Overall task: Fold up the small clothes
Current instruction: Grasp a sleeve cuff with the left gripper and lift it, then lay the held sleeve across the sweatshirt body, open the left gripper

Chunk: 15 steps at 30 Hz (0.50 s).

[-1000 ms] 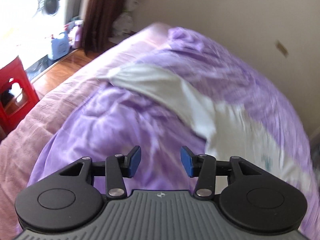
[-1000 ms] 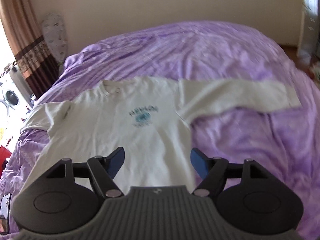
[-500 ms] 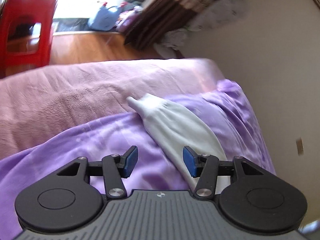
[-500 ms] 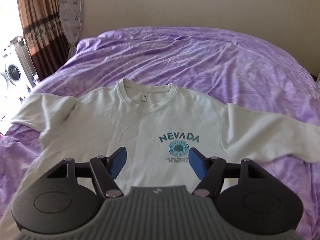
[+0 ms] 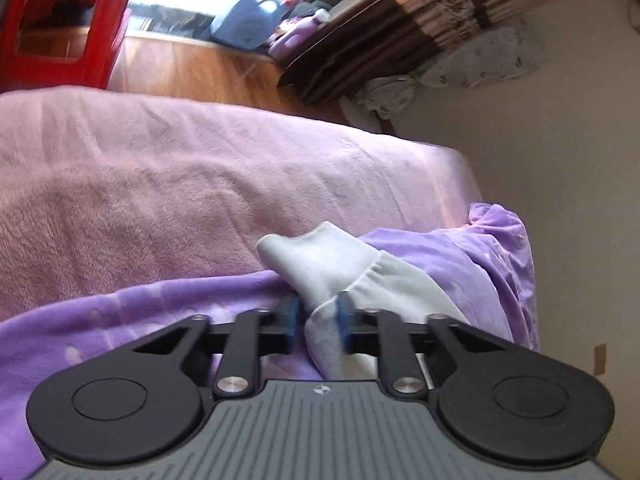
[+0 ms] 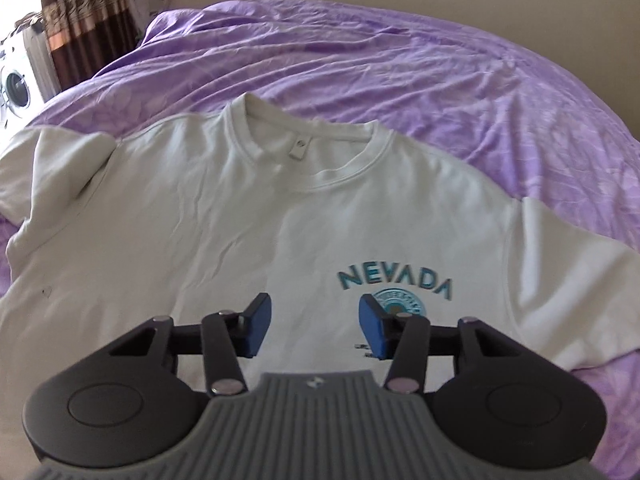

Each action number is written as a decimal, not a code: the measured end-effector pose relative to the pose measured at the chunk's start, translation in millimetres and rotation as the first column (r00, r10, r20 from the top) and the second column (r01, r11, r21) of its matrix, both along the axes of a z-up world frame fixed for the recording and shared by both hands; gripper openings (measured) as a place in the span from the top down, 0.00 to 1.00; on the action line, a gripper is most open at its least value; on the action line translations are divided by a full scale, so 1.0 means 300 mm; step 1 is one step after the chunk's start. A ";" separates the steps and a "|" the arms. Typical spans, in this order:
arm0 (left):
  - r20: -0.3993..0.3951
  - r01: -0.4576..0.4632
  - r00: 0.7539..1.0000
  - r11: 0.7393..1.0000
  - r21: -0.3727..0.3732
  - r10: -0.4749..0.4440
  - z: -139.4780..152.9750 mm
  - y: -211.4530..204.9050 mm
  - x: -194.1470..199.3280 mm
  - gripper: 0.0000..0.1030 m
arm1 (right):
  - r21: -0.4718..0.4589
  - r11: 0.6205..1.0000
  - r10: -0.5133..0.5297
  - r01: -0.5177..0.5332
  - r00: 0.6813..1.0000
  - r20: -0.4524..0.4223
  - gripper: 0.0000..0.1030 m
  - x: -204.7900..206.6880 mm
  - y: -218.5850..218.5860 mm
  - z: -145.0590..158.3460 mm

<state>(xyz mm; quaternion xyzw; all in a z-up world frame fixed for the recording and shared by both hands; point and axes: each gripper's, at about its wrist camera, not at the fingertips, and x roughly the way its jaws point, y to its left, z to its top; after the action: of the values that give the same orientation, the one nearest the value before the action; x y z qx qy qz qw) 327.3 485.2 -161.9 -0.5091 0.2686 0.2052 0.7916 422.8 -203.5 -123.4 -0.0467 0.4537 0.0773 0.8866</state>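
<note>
A white long-sleeved sweatshirt (image 6: 240,216) with a teal "NEVADA" print (image 6: 396,280) lies flat, front up, on the purple bed cover (image 6: 400,72). My right gripper (image 6: 316,320) hovers over its chest just left of the print. Its jaws are closing and stand apart with only flat cloth beneath them. In the left wrist view, one sleeve's ribbed cuff (image 5: 316,256) sticks up between the blue pads (image 5: 291,316) of my left gripper (image 5: 318,320). Those jaws are closing and pinch the sleeve just behind the cuff.
A pink fleece blanket (image 5: 200,184) covers the bed beyond the purple cover (image 5: 492,264). Past the bed's edge are wooden floor, a red plastic stool (image 5: 60,20), a blue jug (image 5: 248,20) and brown curtains (image 6: 84,20). A washing machine (image 6: 16,88) stands at far left.
My left gripper swung down to the sleeve's end and closed on it behind the cuff. My right gripper dropped closer to the sweatshirt's chest and its jaws narrowed.
</note>
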 end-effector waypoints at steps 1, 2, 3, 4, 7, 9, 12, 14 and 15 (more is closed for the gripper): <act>-0.006 0.006 1.000 0.999 0.034 -0.006 0.022 -0.013 -0.004 0.88 | 0.004 1.000 0.013 -0.013 1.000 0.000 0.56 -0.003 0.006 -0.006; -0.011 0.014 1.000 0.998 0.059 -0.013 0.048 -0.024 -0.002 0.89 | 0.007 1.000 0.027 -0.027 1.000 0.004 0.56 -0.008 0.011 -0.010; -0.014 0.015 1.000 0.996 0.087 -0.013 0.083 -0.035 -0.005 0.90 | 0.005 0.999 0.038 -0.038 0.999 0.007 0.56 -0.016 0.013 -0.011; -0.014 0.018 1.000 0.993 0.113 -0.016 0.122 -0.045 -0.007 0.90 | 0.003 0.999 0.049 -0.049 0.999 0.009 0.56 -0.022 0.015 -0.012; 0.009 0.044 0.999 0.979 0.197 -0.046 0.296 -0.097 -0.018 0.91 | -0.021 0.997 0.071 -0.071 0.997 0.017 0.56 -0.050 0.011 -0.011; 0.020 0.077 0.996 0.959 0.274 -0.085 0.427 -0.163 -0.013 0.91 | -0.013 0.997 0.079 -0.078 0.996 0.031 0.56 -0.075 -0.009 0.001; 0.032 0.133 0.987 0.900 0.415 -0.160 0.643 -0.321 -0.001 0.91 | 0.020 0.997 0.079 -0.080 0.996 0.049 0.56 -0.113 -0.051 0.031; 0.007 0.185 0.976 0.851 0.491 -0.216 0.770 -0.454 0.018 0.91 | 0.027 0.996 0.085 -0.086 0.995 0.051 0.56 -0.131 -0.078 0.050; -0.007 0.217 0.968 0.825 0.522 -0.250 0.833 -0.530 0.029 0.91 | 0.023 0.996 0.087 -0.088 0.995 0.051 0.56 -0.140 -0.095 0.060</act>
<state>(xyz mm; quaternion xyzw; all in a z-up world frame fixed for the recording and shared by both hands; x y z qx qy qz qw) 336.0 326.2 88.1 -0.2460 0.2390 0.1559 0.9263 380.8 -232.1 -105.3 -0.0571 0.4281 0.1207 0.8938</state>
